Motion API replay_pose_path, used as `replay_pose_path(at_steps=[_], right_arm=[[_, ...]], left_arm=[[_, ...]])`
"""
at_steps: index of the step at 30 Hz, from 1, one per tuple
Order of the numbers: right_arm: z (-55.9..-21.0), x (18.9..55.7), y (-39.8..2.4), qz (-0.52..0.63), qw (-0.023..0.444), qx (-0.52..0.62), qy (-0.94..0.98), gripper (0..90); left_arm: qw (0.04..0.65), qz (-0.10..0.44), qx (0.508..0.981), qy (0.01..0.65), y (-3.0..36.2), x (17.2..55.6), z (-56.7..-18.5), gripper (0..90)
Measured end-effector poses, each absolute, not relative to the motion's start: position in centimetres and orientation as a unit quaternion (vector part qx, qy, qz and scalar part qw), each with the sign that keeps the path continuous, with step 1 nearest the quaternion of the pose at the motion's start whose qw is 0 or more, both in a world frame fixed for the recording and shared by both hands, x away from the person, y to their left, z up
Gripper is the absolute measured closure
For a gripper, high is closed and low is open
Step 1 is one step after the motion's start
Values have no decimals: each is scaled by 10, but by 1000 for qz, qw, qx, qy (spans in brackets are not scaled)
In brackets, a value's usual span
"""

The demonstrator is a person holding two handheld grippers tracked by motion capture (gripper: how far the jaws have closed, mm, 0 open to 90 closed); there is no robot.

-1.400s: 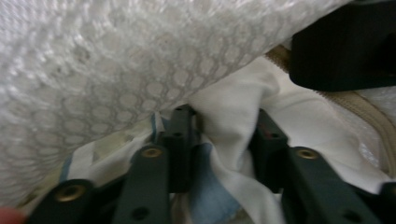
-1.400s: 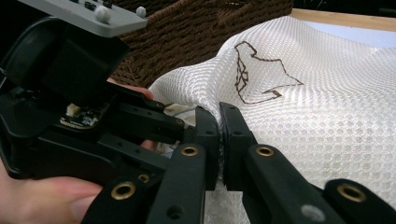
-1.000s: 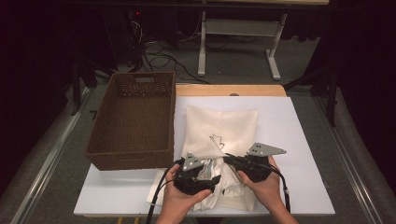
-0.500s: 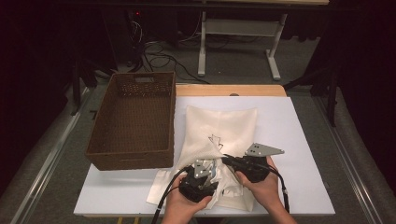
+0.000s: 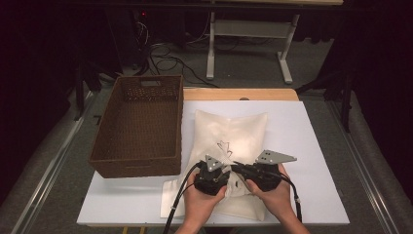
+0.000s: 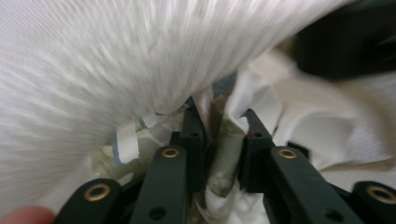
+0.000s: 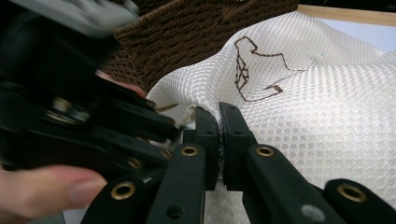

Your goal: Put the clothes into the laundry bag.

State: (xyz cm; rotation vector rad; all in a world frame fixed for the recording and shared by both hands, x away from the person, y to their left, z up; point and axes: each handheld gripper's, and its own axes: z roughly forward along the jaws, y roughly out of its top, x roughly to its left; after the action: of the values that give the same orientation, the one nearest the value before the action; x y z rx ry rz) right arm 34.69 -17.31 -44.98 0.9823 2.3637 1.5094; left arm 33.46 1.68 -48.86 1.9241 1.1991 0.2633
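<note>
On the white table (image 5: 316, 146), my right gripper (image 7: 218, 112) is clamped on the mesh laundry bag's (image 5: 234, 136) near edge. My left gripper (image 6: 219, 116) has just been closing, pinching crumpled cloth (image 6: 224, 154) inside it, beside the wicker basket (image 5: 139, 126).

No readable text anywhere; the mesh bag (image 7: 327, 107) bears a brown stitched emblem, perhaps a figure.

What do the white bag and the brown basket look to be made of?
White bag: looks like soft synthetic mesh, matte; small honeycomb holes show, with brown stitched line art. Brown basket: looks like woven wicker or rattan-style fibre, matte; plaited strands show, real or plastic unclear.
</note>
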Motion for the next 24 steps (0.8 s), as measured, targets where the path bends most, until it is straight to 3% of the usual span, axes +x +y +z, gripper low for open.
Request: replay_pose_path(at_steps=[4, 8, 11, 15, 19, 23, 24], right_arm=[[-452, 348, -173, 501, 87, 331, 795, 884], [-453, 350, -176, 504, 85, 334, 792, 884], [-454, 351, -178, 503, 84, 337, 792, 883], [-454, 351, -177, 502, 83, 339, 791, 883], [-455, 350, -175, 500, 83, 339, 793, 883], [-454, 348, -174, 501, 82, 335, 794, 883], [-454, 348, -174, 501, 82, 334, 794, 883]], left_arm=[[444, 98, 766, 455, 25, 327, -482, 623], [475, 89, 764, 428, 48, 311, -466, 375], [476, 74, 767, 424, 66, 300, -462, 283], [433, 45, 799, 416, 66, 294, -475, 237], [384, 52, 821, 420, 46, 294, -490, 295], [364, 72, 828, 421, 27, 300, -490, 719], [369, 66, 826, 422, 26, 302, -489, 741]])
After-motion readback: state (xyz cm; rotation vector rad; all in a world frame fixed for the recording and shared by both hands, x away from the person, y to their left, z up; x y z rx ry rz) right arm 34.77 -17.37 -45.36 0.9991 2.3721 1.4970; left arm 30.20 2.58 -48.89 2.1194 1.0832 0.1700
